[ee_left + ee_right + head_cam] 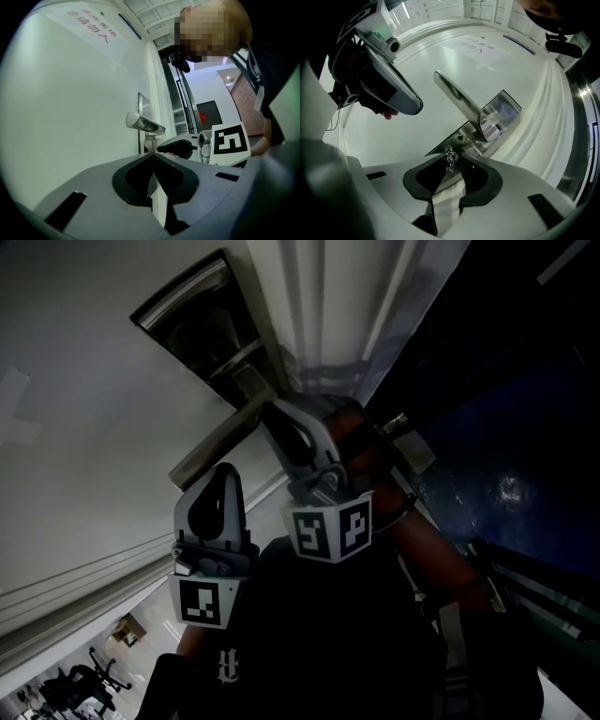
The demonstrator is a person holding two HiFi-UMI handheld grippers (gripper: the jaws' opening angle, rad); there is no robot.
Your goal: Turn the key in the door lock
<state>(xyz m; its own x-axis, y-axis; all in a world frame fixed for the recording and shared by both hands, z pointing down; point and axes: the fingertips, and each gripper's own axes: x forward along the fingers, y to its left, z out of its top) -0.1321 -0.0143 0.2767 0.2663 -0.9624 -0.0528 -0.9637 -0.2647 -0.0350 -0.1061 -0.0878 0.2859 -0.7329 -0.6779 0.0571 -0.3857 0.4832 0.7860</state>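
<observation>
Key: small, bright metal, with a wire ring hanging from its head. It is seated in the lock plate, just below the root of the lever handle, at the near edge of the door.

Far left: the door leaf is flat, smooth and painted white. It offers a broad bare face with ample room, and carries a red notice high up.

Left gripper: grey moulded shell, black pads. Its jaws are closed tip to tip with nothing between them. In the right gripper view it stands left of the lever's free end, apart from it, with clear door surface between the two.

Centre: the lever handle is a rounded bar of polished metal. It springs from the rectangular, mirror-bright lock plate, whose straight edges stand proud of the paint. Clearance here is tight, as the lever runs close over the right gripper.

Right gripper: pale grey shell, black pads, with a black-and-white marker cube behind. Its jaws stand wide apart. The key rises between the tips, and the pads do not clamp it.

Right: a ribbed white door frame runs alongside. Beyond it lies a dark glass panel.
</observation>
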